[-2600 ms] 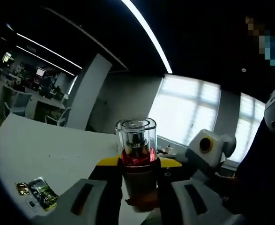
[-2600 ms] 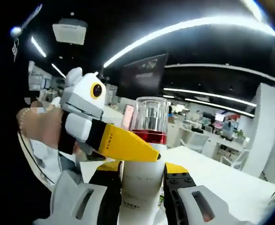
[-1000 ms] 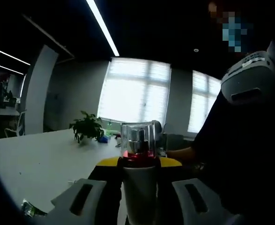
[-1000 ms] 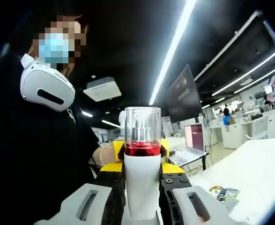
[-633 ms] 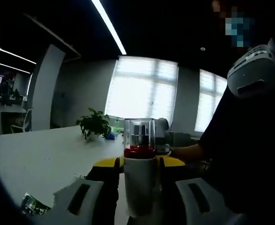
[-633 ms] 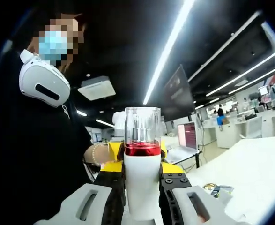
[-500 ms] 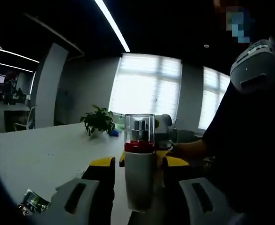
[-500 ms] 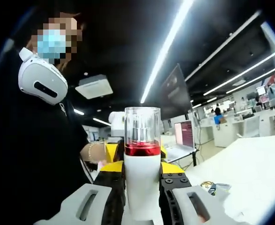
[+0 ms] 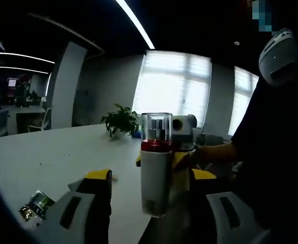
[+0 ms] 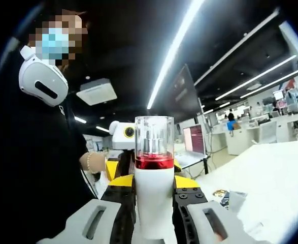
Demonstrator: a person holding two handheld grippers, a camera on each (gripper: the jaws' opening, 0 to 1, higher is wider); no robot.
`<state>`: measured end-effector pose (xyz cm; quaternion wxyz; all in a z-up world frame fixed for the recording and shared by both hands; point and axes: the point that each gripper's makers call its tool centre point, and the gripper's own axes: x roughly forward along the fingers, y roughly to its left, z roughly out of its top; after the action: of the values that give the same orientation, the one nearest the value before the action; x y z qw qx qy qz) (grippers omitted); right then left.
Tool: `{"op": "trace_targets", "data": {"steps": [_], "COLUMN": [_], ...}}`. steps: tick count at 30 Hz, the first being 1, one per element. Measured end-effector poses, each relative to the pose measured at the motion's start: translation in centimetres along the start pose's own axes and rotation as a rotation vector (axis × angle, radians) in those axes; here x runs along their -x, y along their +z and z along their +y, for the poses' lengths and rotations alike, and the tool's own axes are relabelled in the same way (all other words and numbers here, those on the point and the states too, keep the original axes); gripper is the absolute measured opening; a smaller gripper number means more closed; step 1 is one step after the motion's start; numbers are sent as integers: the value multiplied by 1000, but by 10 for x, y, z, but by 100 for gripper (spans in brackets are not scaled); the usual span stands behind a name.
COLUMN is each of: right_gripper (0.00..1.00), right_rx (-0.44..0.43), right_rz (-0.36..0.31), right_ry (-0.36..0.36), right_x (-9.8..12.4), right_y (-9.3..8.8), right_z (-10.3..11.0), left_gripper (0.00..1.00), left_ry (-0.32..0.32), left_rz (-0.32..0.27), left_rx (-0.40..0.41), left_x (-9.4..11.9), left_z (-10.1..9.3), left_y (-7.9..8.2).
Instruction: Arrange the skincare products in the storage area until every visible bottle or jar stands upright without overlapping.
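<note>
A white bottle (image 9: 155, 178) with a red band and a clear cap is held up in the air, upright. My right gripper (image 10: 154, 181) is shut on its white body (image 10: 154, 203). In the left gripper view my left gripper (image 9: 151, 175) is open, its yellow-tipped jaws standing wide on either side of the bottle and clear of it. Behind the bottle there, the right gripper (image 9: 181, 155) reaches in from the person's hand. The right gripper view has the left gripper (image 10: 119, 152) just beyond the bottle, in a hand with a bead bracelet.
A long white table (image 9: 47, 152) stretches below, with small sachets (image 9: 34, 204) near its edge and a potted plant (image 9: 121, 122) further off. The right gripper view has the table (image 10: 270, 173), sachets (image 10: 225, 195) and an open laptop (image 10: 189, 140). The person in dark clothes stands close.
The left gripper's jaws, earlier closed on the bottle, have spread apart and let go of it. The right gripper keeps its hold. Both views have swung slightly.
</note>
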<state>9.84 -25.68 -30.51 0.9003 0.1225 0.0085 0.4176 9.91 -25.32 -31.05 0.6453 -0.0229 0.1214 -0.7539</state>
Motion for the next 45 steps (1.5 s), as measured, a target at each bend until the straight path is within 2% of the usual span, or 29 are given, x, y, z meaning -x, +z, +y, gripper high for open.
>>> {"op": "trace_targets", "data": {"steps": [8,14,29,37,45], "right_gripper": [16,16,16,16,16], "right_rx": [15,13,28,31,42], "right_rz": [4,4,5,12,31], "right_ry": [-29,-53,-111,-114,-130], "right_x": [6,11,25,28,32], "right_y": [-9,-18,-44,-58,-79], "right_z": [-10,-20,-51,-70,-92], "left_gripper": [65,75,93,96,96], "left_ry": [49,123,284,366,422], "left_rz": [20,28,31,30,18], "left_rx": [20,17,79,112,134], "left_x": [4,10,35,51,54], "left_z": [10,21,46,60,71], "left_y": [-13,-24,-56,-70,-83]}}
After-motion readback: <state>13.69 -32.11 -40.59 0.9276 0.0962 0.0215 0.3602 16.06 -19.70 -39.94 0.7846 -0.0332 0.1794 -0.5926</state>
